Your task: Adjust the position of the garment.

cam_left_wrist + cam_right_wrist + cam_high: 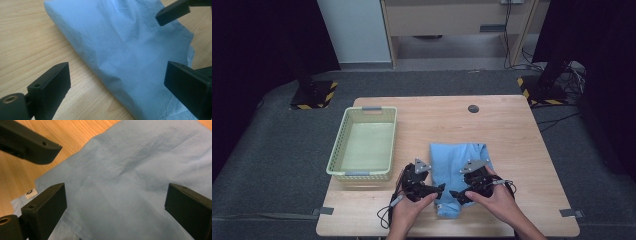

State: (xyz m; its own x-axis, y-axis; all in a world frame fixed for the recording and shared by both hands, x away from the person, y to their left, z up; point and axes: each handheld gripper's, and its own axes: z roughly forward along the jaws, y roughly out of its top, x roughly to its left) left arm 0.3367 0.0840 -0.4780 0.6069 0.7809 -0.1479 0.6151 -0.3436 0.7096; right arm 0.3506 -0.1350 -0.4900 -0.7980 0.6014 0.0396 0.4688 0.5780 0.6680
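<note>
Folded light-blue cloth garment (460,172) lies flat on the pale wooden table (512,130), toward its near edge, just right of the pale-green slotted plastic basket (363,143). Left gripper (441,188) sits at the garment's left edge, jaws spread wide, nothing pinched; in the left gripper view the cloth's folded edge runs between them. Right gripper (454,194) hovers over the garment's near end, jaws parted, fabric below, not gripped. Small white tag (31,192) shows near the cloth's edge, beside the right gripper's jaw.

Open jaws above blue cloth (130,177)
</note>
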